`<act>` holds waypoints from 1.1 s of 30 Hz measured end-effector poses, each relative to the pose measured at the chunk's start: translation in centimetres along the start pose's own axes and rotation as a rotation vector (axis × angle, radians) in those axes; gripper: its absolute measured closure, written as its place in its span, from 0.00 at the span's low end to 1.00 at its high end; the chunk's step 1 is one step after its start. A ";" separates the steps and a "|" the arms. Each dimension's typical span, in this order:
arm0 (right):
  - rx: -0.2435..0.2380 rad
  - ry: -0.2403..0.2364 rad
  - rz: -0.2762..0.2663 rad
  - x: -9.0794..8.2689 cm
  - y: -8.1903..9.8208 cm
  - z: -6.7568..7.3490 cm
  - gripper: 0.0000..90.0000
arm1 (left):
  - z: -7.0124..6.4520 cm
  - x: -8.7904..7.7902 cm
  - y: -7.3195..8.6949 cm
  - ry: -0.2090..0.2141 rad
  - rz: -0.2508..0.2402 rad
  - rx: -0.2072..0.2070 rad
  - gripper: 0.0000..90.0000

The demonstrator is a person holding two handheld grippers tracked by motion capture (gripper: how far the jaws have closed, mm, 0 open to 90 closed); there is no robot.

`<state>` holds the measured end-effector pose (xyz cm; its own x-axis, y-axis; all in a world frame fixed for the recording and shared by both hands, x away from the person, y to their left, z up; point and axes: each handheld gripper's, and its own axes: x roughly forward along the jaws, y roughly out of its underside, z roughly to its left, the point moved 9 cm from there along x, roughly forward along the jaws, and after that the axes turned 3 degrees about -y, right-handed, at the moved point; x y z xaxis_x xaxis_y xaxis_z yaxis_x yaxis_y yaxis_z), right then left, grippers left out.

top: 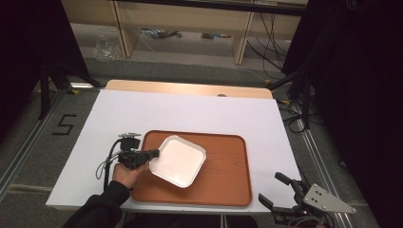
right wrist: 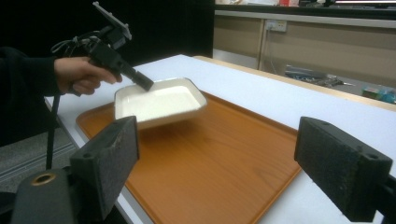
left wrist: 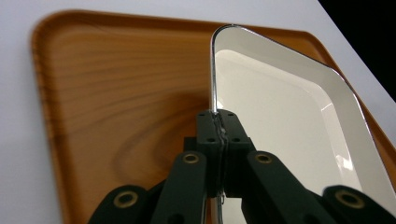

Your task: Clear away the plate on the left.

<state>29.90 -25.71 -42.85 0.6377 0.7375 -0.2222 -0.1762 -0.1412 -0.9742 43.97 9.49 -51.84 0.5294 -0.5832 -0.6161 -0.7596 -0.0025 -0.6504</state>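
Note:
A white square dish [top: 178,161] hangs low over the left half of an orange-brown wooden tray [top: 223,183]. My left gripper [top: 157,153] is shut on its left rim, held by a hand in a dark sleeve. In the left gripper view the black jaws [left wrist: 218,119] pinch the thin rim of the dish [left wrist: 280,116] edge-on above the tray [left wrist: 116,93]. The right gripper view has the dish [right wrist: 159,100] slightly tilted over the tray [right wrist: 210,158]. I cannot tell whether its far edge touches. My right gripper [top: 275,192] stands open off the tray's front right corner, nothing between its pads [right wrist: 224,158].
The tray lies on a white table top [top: 190,109] with a bare wooden strip [top: 190,88] along its far edge. Shelving and cables stand on the floor beyond. A black stand [top: 47,80] rises at the far left.

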 end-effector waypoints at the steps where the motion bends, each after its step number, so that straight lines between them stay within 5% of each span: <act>1: 0.000 0.005 0.006 0.0 0.0 0.0 0.17 | -0.3 0.2 0.2 0.003 0.009 0.008 0.98; 8: 0.002 -0.002 0.003 0.0 0.0 0.0 0.17 | -2.0 2.1 1.5 0.020 0.066 0.073 0.98; 9: -0.006 0.006 0.013 -0.1 0.1 0.0 0.17 | -2.1 2.3 1.6 0.007 0.070 0.048 0.98; 13: 0.003 -0.007 0.022 -0.1 0.1 0.1 0.17 | -2.1 3.0 2.7 -0.010 0.113 0.081 0.98; 15: -0.004 0.006 0.014 -0.1 0.1 0.0 0.17 | -2.4 3.2 3.2 0.015 0.125 0.083 0.98; 17: -0.007 0.008 0.015 -0.1 0.1 0.0 0.17 | -2.3 3.3 3.1 0.017 0.119 0.128 0.98; 18: -0.003 0.005 0.007 -0.1 0.0 0.0 0.17 | -2.5 3.0 3.3 0.002 0.128 0.087 0.98; 20: 0.028 -0.014 0.028 -0.1 0.2 0.3 0.17 | -2.4 2.9 3.4 -0.003 0.131 0.085 0.97; 21: 0.000 0.006 0.024 -0.1 0.2 0.0 0.17 | -2.2 3.0 3.4 0.009 0.125 0.118 0.97; 23: 0.013 0.005 0.017 0.0 0.2 0.1 0.17 | -2.2 2.9 3.6 0.006 0.129 0.113 0.97; 24: -0.005 0.002 0.032 -0.2 0.2 -0.1 0.17 | -2.0 3.0 3.5 0.032 0.124 0.163 0.97; 25: -0.001 0.000 0.030 -0.2 0.2 -0.1 0.17 | -2.1 2.8 3.7 0.013 0.131 0.106 0.97; 26: 0.029 -0.001 0.015 0.0 0.2 0.2 0.17 | -2.1 2.7 3.8 0.009 0.133 0.106 0.97; 33: 0.011 0.002 0.013 0.0 0.1 0.0 0.17 | -1.8 1.1 4.9 -0.028 0.165 0.059 0.95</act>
<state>29.87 -25.69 -43.00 0.6365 0.7346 -0.2351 -0.1929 -0.1436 -0.9707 40.18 7.38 -54.93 0.4100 -0.5491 -0.7282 -0.8141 0.1396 -0.5637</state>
